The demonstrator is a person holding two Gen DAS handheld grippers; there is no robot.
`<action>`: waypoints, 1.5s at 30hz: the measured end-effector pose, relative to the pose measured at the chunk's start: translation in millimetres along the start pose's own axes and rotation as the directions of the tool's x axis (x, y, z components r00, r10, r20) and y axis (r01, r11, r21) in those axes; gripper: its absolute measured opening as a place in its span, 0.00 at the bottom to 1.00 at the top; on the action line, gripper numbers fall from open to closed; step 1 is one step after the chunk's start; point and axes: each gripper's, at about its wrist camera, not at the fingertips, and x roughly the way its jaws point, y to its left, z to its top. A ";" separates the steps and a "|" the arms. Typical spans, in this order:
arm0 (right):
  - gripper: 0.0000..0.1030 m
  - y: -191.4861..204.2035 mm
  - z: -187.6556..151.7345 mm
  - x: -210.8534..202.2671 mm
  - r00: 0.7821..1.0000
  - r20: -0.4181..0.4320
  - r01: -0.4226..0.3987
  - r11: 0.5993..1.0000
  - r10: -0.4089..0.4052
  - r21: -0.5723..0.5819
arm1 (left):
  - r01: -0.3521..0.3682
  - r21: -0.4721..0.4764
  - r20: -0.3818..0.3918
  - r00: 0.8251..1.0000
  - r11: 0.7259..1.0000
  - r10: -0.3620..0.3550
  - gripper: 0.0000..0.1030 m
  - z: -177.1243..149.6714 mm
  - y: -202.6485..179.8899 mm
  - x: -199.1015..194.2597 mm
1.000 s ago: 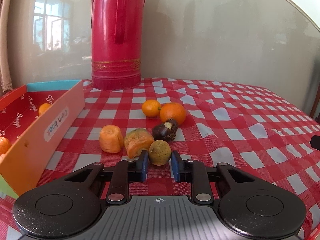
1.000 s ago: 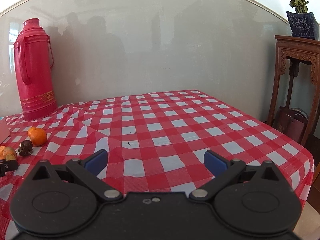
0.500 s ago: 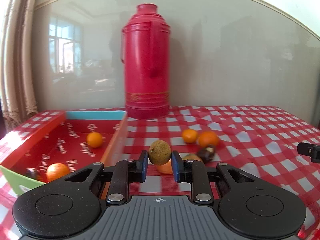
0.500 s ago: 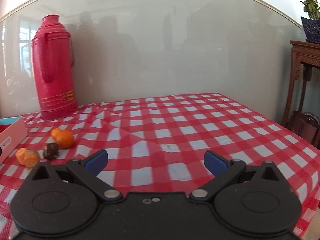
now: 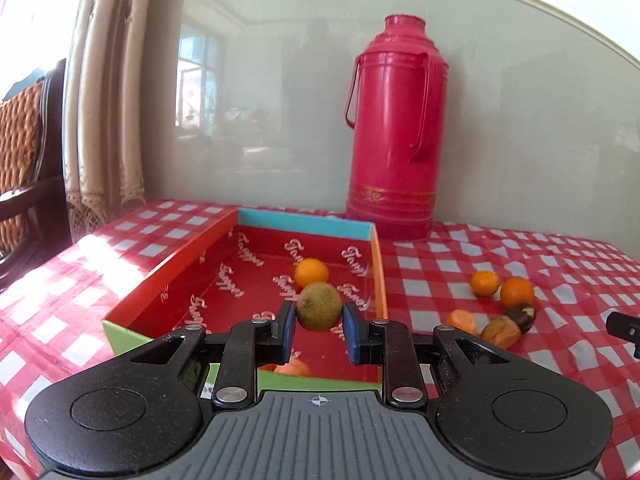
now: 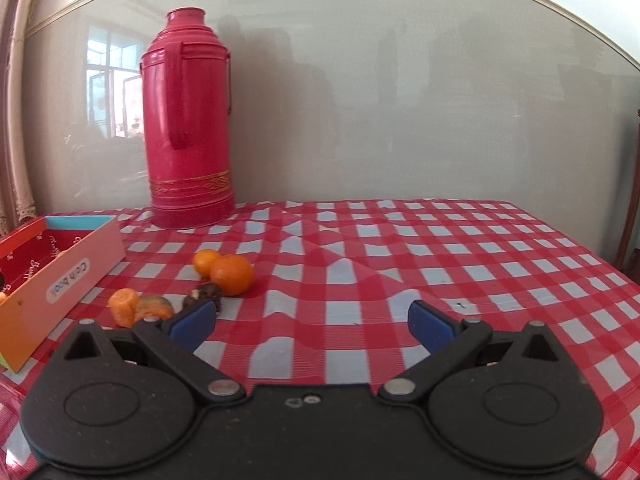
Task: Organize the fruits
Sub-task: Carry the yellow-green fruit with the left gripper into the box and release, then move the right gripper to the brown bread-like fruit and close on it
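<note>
Fruit is showing differently in the two wrist views: the left one is looking straight into the open cardboard box (image 5: 180, 276), where a round orange (image 5: 311, 272) is lying on the printed red floor, while the right view is catching only the box's orange outer wall (image 6: 60, 280) with a small label and a sliver of the inside. The left gripper (image 5: 319, 330) is holding a dull greenish-brown fruit (image 5: 319, 306), round and rough-skinned, its blue-padded jaws pressing on both sides; the fruit is hanging above the box's near end, over the red floor. The right gripper (image 6: 312, 320) is holding nothing, its jaws standing wide apart above the checked cloth. Loose pieces are lying on the tabletop (image 6: 440, 248) beside the box: two glossy oranges (image 6: 224, 270) touching each other, a dark brown shrivelled piece (image 6: 204, 296) partly hidden behind the right gripper's left pad, and two orange chunks (image 6: 138, 306) with blunt ends, one tinged green. A tall red plastic flask (image 6: 188, 120) with a gold band is standing upright against the glossy wall. Something orange under the left jaws inside the box is mostly hidden, and what it is cannot be made out. The red-and-white cloth is lying wrinkled near its middle.
</note>
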 end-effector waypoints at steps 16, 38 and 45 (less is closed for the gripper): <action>0.94 20.4 1.9 2.2 0.999 -0.003 -0.037 0.999 0.037 -0.010 | -0.054 0.010 0.073 0.996 0.999 0.053 1.00 -1.8 16.7 -16.5; 0.94 78.5 -0.3 16.8 0.988 -0.051 -0.150 0.983 0.145 -0.108 | -0.136 -0.022 0.060 0.989 0.991 0.137 1.00 -3.8 63.9 -22.9; 0.87 87.6 -0.2 30.1 0.982 -0.090 -0.177 0.981 0.169 -0.086 | -0.184 -0.015 0.057 0.981 0.983 0.184 1.00 -5.9 84.5 -24.4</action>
